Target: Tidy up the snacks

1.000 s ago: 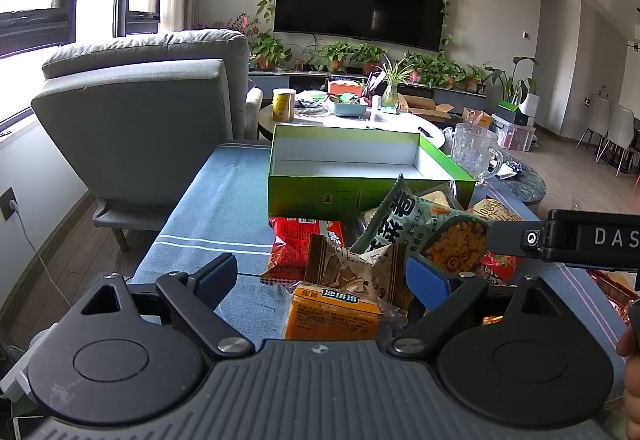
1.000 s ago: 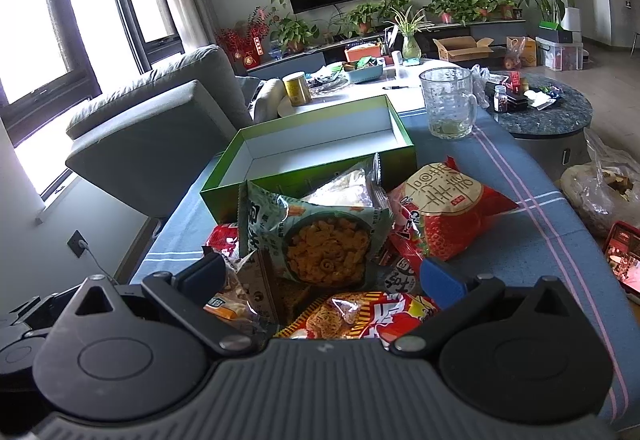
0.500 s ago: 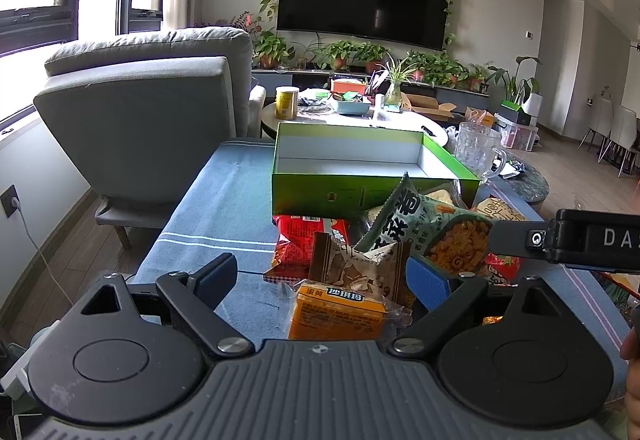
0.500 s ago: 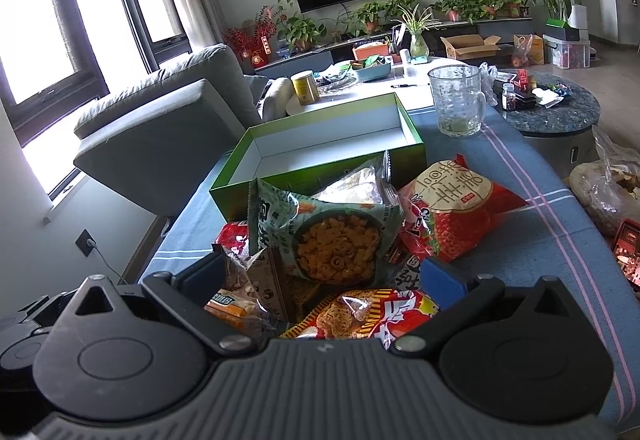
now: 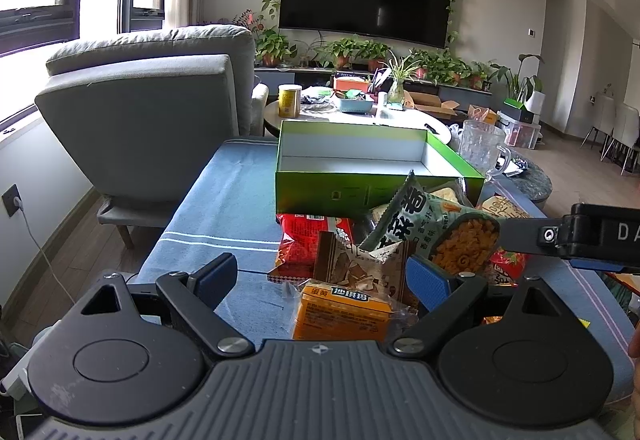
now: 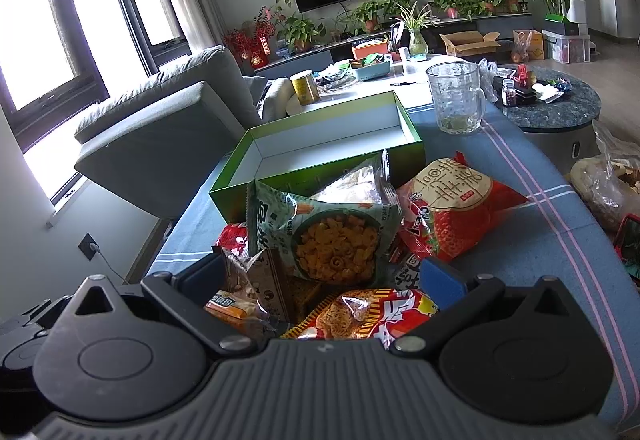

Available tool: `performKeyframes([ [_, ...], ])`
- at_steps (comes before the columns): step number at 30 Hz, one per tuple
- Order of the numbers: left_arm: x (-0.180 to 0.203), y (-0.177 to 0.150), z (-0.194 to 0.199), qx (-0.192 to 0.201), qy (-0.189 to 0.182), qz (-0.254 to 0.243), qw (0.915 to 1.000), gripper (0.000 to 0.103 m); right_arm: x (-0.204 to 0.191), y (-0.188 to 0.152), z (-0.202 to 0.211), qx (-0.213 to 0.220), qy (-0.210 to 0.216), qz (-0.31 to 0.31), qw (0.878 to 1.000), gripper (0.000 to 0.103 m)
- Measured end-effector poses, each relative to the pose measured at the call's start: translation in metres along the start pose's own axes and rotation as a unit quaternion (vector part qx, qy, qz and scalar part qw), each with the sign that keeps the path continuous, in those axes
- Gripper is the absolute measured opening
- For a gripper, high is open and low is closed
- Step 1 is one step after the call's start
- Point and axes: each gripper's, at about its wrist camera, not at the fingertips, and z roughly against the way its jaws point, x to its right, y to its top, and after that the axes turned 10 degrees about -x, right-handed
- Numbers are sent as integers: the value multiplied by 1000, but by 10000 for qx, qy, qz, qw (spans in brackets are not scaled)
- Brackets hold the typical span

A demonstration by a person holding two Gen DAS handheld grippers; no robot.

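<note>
An empty green box [image 5: 360, 195] [image 6: 280, 177] with a white inside stands on the blue-clothed table. In front of it lies a pile of snack packets. A green packet of curly snacks [image 5: 440, 228] [image 6: 328, 236] leans on top, beside a red strawberry packet [image 6: 452, 207]. My left gripper [image 5: 320, 276] is open low over an orange packet [image 5: 340, 316] and a brown packet [image 5: 360, 272]. My right gripper [image 6: 320, 278] is open too, over a red-yellow packet [image 6: 360, 314]. Its black finger [image 5: 580, 236] reaches in from the right.
A glass mug [image 6: 456, 99] stands to the right of the box. A grey armchair [image 5: 152, 119] is close to the table's left side. A white table with a yellow can [image 5: 289, 100] lies beyond the box. Bare blue cloth [image 5: 224, 207] shows on the left.
</note>
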Motion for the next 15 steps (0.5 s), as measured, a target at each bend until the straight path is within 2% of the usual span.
performKeyframes([
  [10, 4, 2, -13, -73, -85, -128, 9999, 90, 14, 3, -2, 67, 202, -82, 9997, 67],
  [15, 5, 8, -18, 187, -283, -292, 9990, 90, 18, 5, -7, 124, 307, -78, 9994, 67],
])
